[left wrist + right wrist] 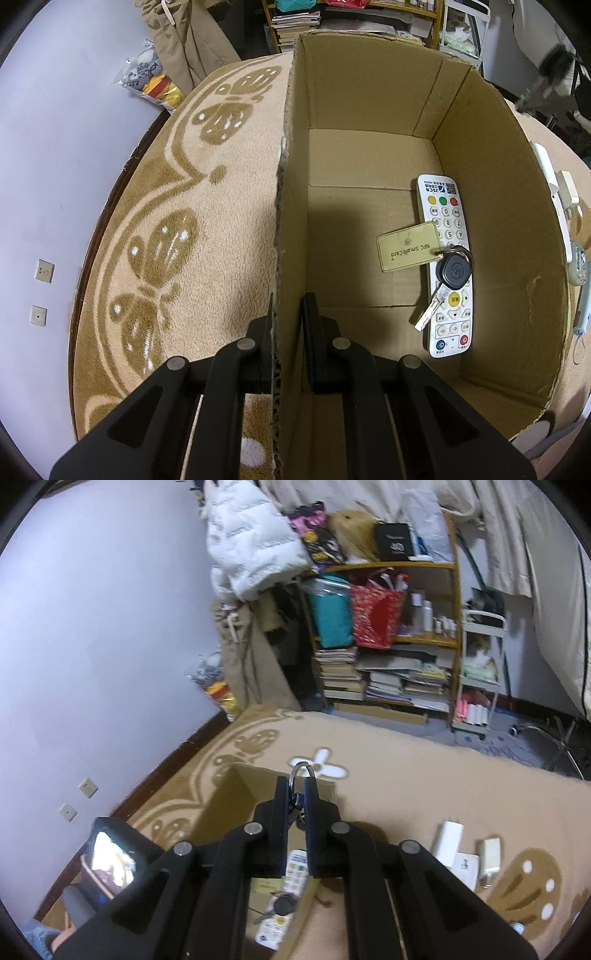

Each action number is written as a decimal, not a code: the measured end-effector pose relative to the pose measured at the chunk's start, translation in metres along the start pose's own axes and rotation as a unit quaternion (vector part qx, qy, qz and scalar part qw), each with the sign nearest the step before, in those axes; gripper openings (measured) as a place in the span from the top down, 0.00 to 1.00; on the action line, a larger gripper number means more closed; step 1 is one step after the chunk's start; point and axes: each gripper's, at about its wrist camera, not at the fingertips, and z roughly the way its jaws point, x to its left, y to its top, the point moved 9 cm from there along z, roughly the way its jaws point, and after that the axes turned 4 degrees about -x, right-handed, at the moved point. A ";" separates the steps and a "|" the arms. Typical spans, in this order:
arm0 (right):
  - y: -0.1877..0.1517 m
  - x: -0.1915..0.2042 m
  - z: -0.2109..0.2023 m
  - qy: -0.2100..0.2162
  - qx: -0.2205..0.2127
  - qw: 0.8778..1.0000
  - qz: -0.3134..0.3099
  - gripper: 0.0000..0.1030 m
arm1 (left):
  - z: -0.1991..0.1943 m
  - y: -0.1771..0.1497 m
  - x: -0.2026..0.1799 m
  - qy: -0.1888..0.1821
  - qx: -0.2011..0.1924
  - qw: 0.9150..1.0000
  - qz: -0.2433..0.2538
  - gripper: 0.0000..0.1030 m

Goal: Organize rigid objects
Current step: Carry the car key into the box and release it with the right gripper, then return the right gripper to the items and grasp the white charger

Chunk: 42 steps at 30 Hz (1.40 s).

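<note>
A cardboard box (491, 236) stands open on a tan patterned blanket. Inside it lie a white remote (445, 221) and, on top of it, a black-headed key (456, 273) with a gold NFC card tag (406, 246). My left gripper (290, 317) is shut on the box's left wall, one finger outside and one inside. My right gripper (297, 794) is shut on a bunch of keys with a metal ring (302, 771), held above the box (229, 805). The remote (284, 901) and key show below it.
White chargers and a small white box (465, 853) lie on the blanket right of the box, and show past its right wall (554, 184). A cluttered bookshelf (388, 646) and a white cart (480, 672) stand beyond. The wall (92, 646) is on the left.
</note>
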 end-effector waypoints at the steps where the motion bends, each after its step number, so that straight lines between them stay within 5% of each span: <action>1: 0.000 0.006 0.001 0.007 0.002 1.000 0.001 0.91 | 0.000 0.000 0.000 -0.001 0.000 1.000 -0.001 0.91; 8: -0.022 0.027 0.017 0.024 0.027 0.999 -0.002 0.91 | -0.002 0.001 0.001 -0.005 0.000 1.000 -0.004 0.91; 19: -0.078 0.005 0.059 0.009 0.099 0.995 0.030 0.91 | -0.001 0.002 0.002 -0.011 -0.001 1.000 -0.009 0.91; 31: -0.073 0.001 0.054 -0.007 0.092 0.995 0.028 0.89 | -0.001 0.002 0.004 -0.013 -0.001 1.000 -0.012 0.91; 33: -0.070 -0.001 0.049 -0.011 0.091 0.995 0.024 0.82 | -0.001 0.002 0.003 -0.012 -0.001 1.000 -0.011 0.91; 35: -0.067 -0.006 0.043 -0.019 0.089 0.996 0.021 0.57 | -0.002 0.002 0.003 -0.012 -0.002 1.000 -0.010 0.91; 37: -0.063 -0.014 0.036 -0.028 0.079 0.996 0.019 0.43 | -0.002 0.002 0.003 -0.013 -0.002 1.000 -0.011 0.91; 42: -0.059 -0.044 0.026 -0.056 0.074 0.995 0.029 0.23 | -0.003 0.002 0.004 -0.012 -0.002 1.000 -0.010 0.90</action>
